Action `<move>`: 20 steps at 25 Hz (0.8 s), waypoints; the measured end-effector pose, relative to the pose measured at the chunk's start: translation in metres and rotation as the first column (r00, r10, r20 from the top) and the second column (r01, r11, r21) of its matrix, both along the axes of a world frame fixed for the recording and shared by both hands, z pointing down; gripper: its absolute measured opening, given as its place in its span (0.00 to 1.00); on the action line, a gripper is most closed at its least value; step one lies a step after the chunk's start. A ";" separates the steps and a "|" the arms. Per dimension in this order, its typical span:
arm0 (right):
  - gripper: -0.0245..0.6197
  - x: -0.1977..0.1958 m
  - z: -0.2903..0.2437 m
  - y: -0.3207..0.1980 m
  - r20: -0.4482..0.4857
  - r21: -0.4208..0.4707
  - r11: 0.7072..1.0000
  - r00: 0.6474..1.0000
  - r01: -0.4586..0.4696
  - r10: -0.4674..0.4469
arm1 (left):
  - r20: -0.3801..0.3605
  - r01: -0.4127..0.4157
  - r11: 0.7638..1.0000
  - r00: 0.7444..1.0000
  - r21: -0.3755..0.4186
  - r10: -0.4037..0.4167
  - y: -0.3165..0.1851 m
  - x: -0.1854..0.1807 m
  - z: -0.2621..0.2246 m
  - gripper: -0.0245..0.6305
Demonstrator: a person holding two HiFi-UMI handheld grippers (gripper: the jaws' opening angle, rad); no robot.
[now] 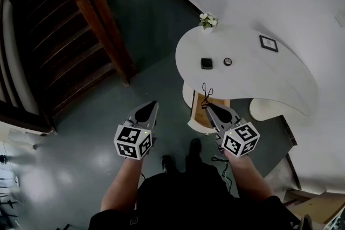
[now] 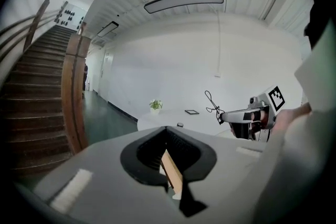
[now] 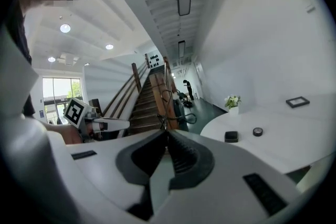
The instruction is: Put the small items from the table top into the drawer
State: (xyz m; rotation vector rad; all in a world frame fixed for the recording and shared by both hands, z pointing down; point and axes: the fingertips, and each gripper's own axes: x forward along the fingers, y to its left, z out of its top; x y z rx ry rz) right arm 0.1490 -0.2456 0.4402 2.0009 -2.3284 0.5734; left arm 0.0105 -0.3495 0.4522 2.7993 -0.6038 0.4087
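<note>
Currently right gripper (image 1: 208, 106) jaws pinched shut on thin black wire loop (image 1: 206, 90) over open drawer (image 1: 199, 113), frame centre, left gripper (image 1: 154, 103) closed empty; loosely pinched loop could slip or snag the table (image 1: 253, 78) edge.

Honestly, no text, brand or number can be read anywhere here. The closest thing to a sign is the black-and-white square marker patterns on the cubes of the left gripper (image 1: 150, 107) and the right gripper (image 1: 209, 110), and those are just blocky codes, not letters or digits. The little framed picture (image 1: 268, 43) lying on the white tabletop (image 1: 253, 83) is way too small to make out what's in it. Same goes for the square black thing (image 1: 206, 63), the round black thing (image 1: 227, 61) and the thin black wire (image 1: 205, 92) pinched in the right gripper's jaws.
</note>
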 end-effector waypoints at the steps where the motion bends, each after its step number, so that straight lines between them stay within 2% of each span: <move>1: 0.08 0.006 0.006 0.000 -0.002 -0.010 1.000 1.000 -0.003 0.003 | 0.006 -0.007 1.000 1.000 -0.002 0.007 0.000 0.007 0.003 0.05; 10: 0.08 0.039 0.063 0.012 -0.016 -0.132 0.991 1.000 -0.019 0.017 | 0.035 -0.073 0.996 0.997 -0.056 0.075 0.013 0.063 0.043 0.05; 20: 0.08 0.057 0.115 0.030 -0.036 -0.253 0.967 0.999 -0.017 0.008 | 0.063 -0.143 0.984 0.987 -0.106 0.150 0.038 0.099 0.078 0.05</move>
